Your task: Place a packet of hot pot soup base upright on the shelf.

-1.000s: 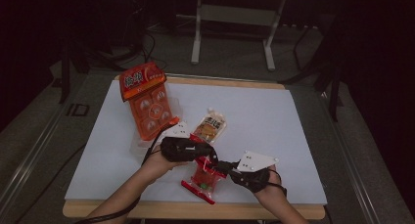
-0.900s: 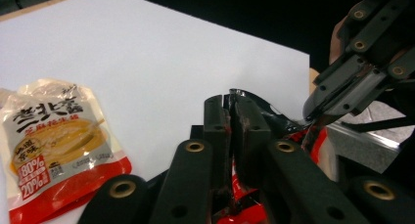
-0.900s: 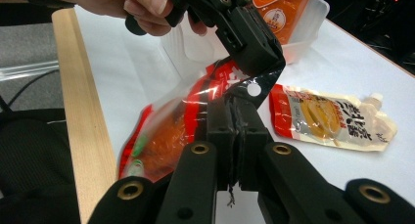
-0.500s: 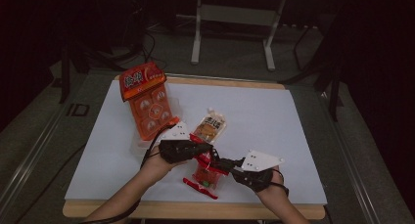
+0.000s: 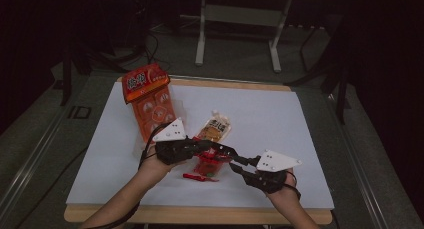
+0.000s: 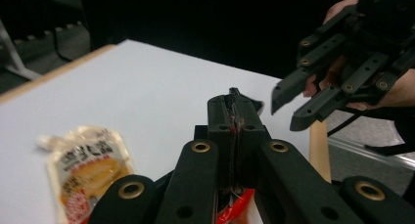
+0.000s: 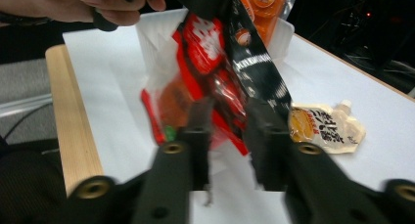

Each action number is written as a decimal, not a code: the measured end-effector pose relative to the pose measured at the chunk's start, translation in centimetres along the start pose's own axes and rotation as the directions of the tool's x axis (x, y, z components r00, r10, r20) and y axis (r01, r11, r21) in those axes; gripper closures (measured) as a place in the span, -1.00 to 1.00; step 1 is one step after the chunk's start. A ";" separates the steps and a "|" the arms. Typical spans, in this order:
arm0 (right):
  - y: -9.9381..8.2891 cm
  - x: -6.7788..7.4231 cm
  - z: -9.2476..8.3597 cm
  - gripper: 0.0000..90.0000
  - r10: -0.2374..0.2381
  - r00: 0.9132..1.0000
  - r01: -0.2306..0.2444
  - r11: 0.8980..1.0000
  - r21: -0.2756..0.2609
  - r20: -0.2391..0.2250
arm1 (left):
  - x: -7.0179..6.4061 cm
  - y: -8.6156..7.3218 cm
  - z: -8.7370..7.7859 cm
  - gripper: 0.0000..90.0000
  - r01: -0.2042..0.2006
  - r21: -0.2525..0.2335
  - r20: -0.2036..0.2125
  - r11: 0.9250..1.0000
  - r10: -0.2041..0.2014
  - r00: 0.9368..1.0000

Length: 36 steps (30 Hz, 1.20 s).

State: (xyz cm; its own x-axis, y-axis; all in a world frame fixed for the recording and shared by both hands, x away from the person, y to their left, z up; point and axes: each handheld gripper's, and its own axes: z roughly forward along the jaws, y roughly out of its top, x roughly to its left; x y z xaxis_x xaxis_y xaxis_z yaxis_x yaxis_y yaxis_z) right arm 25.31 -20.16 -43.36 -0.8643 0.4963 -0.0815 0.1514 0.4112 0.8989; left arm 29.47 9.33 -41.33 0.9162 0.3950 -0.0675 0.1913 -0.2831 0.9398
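A red and black snack packet [image 5: 206, 165] hangs from my left gripper [image 5: 218, 152], lifted off the white table top [image 5: 270, 119]. In the left gripper view the jaws [image 6: 234, 114] are shut on the packet's edge, with red foil [image 6: 234, 210] showing below them. My right gripper [image 5: 236, 162] points left at the packet from the front right. Its jaws have just been opening. In the right gripper view they [image 7: 227, 121] stand apart, and the packet [image 7: 215, 57] dangles just beyond the tips without being pressed.
A yellow spouted pouch [image 5: 215, 128] lies flat behind the grippers. A tall orange package [image 5: 150, 96] stands in a clear holder at the back left. The table's wooden front edge [image 5: 200, 215] runs close under both forearms. Dark floor and a metal stand [image 5: 237, 19] lie behind.
The left gripper has risen a little with the red packet. The right gripper's jaws have parted and drawn slightly off the packet.
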 end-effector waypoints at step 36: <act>-1.5 -3.6 -0.8 -0.68 0.192 0.981 -0.189 0.979 -0.078 0.026 | 4.2 -1.2 -10.6 0.97 -0.089 -0.211 -0.227 0.973 0.039 0.973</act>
State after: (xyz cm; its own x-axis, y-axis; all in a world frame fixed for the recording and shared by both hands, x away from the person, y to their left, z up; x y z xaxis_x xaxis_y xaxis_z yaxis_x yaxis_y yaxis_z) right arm 27.76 -23.17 -44.06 -0.8065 0.5857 0.0810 0.2741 0.2490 0.9289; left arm 29.38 20.61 -39.21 0.8194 0.5714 0.0471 0.0307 -0.1259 0.9916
